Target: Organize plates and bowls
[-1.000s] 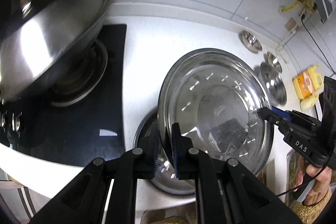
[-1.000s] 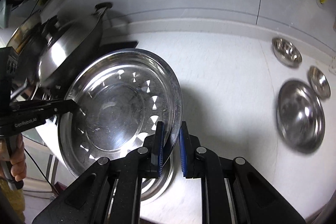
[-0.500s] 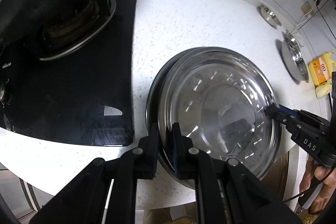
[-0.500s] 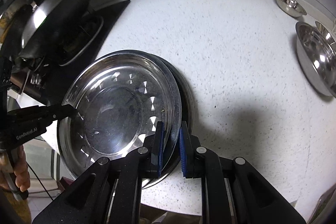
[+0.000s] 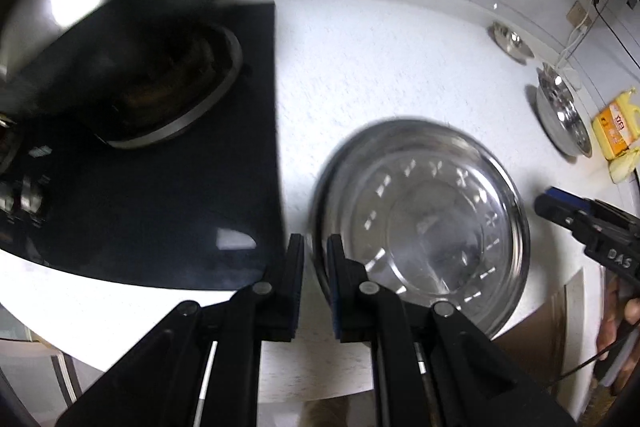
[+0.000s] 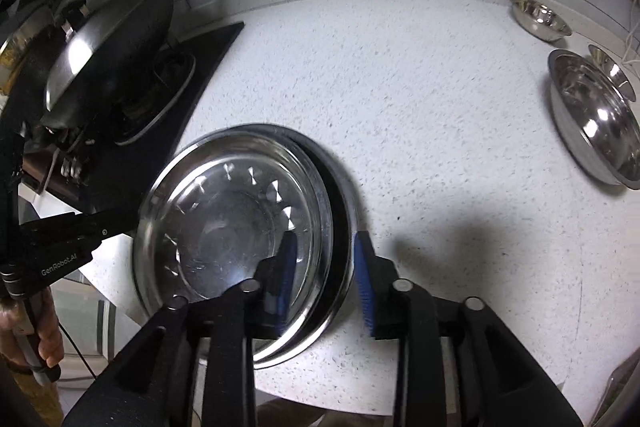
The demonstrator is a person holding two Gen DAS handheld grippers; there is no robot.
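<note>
Left wrist view gives me stuff the other cam misses: the yellow plastic bottle (image 5: 614,133) way off at the counter's far right edge, and my right gripper (image 5: 554,203) poking in from the side, standing just clear of the plate's rim. Right wrist view is way sharper though, and it shows the lidded steel wok (image 6: 104,55) on the black glass hob (image 6: 168,99) whole, black handle and all, plus the three shiny steel bowls (image 6: 596,115) grouped near the wall on the right.

The wide round stainless steel plate (image 6: 236,227) is sitting on another steel plate (image 6: 342,227) on the white speckled counter (image 6: 400,99), near the front edge beside the hob. You can see the lower one's dark rim peeking out on the right.

My left gripper (image 5: 316,267) is pinched nearly closed, the plate's rim running between the pads. In the right wrist view my right gripper (image 6: 324,267) has just been opening: the blue pads straddle both rims with a clear gap, so they're not pressing on anything.
</note>
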